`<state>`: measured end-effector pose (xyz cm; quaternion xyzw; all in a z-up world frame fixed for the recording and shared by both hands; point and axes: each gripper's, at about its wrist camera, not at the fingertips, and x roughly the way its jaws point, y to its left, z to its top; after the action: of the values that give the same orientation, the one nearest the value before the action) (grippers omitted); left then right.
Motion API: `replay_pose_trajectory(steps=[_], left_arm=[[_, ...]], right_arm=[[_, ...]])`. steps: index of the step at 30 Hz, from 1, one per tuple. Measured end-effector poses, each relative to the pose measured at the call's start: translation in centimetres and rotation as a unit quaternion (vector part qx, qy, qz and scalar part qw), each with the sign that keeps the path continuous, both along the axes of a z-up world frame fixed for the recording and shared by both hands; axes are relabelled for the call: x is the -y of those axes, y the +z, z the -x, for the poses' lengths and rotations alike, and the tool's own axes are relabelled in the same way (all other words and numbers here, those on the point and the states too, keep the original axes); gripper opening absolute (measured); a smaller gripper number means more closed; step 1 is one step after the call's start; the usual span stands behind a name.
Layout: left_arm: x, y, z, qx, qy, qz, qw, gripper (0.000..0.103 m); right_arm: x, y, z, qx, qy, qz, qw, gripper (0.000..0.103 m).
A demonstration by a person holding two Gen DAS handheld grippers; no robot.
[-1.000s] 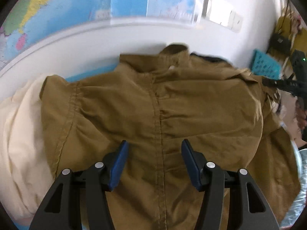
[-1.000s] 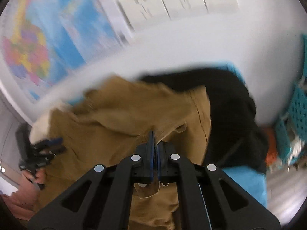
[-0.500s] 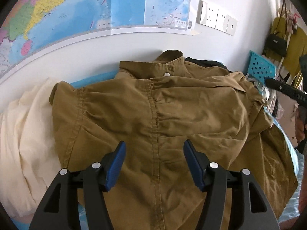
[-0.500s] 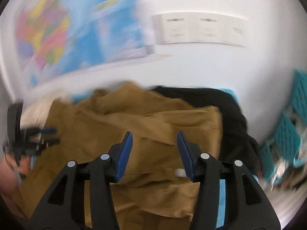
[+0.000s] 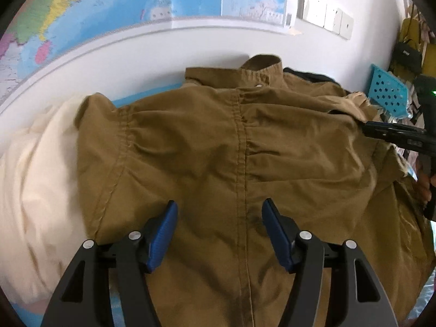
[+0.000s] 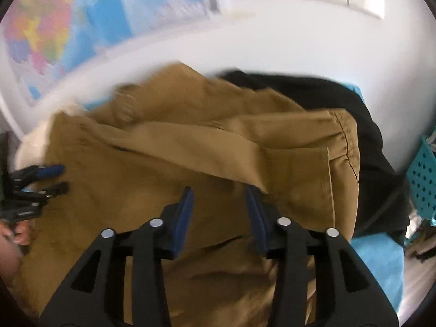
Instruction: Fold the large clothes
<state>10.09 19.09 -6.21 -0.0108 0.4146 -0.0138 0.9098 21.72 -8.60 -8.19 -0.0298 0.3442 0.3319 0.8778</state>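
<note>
Brown jacket (image 5: 231,163) spread flat, collar by wall. Left gripper (image 5: 219,234) and right gripper (image 6: 219,215) above it, jaws wide apart, holding nothing.

Tan-brown jacket (image 5: 218,150), cream cloth (image 5: 35,190), black garment (image 6: 381,147), multicoloured map (image 5: 81,8)

From my feed, the things rest on a surface with a bright blue cover (image 6: 378,259); I can't tell whether it is a bed or a table. It runs against the white wall and shows only in small patches. A brown jacket (image 5: 231,163) lies spread across most of it, collar toward the wall. A cream cloth (image 5: 35,190) is heaped at the jacket's left side, touching it. A black garment (image 6: 313,92) lies at the right, its edge tucked under the jacket.
</note>
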Motion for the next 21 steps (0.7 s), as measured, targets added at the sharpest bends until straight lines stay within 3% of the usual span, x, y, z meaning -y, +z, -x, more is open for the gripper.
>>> replay_pose_trajectory(steps=[4,9,14,18,21], left_arm=[[-0.1,0.8,2.7,0.018,-0.010,0.005,0.9998,0.064],[-0.5,-0.4,4.4,0.000,-0.005,-0.006,1.0000,0.066],[-0.7,-0.6,4.6,-0.004,0.005,-0.006,1.0000,0.066],[-1.4,1.2,7.2,0.033,0.004,0.014,0.9993,0.068],[-2.4,1.9,9.4,0.040,0.014,0.032,0.9986,0.070]], right_arm=[[-2.8,0.0,2.8,-0.001,0.063,0.007,0.998,0.043],[-5.9,-4.1,0.7,-0.047,0.058,0.070,0.995,0.040],[-4.4,-2.9,1.0,-0.063,0.047,0.038,0.996,0.043],[-0.4,-0.4,3.2,-0.067,0.046,-0.021,0.996,0.061],[3.3,0.7,5.2,-0.060,0.037,-0.049,0.996,0.065]])
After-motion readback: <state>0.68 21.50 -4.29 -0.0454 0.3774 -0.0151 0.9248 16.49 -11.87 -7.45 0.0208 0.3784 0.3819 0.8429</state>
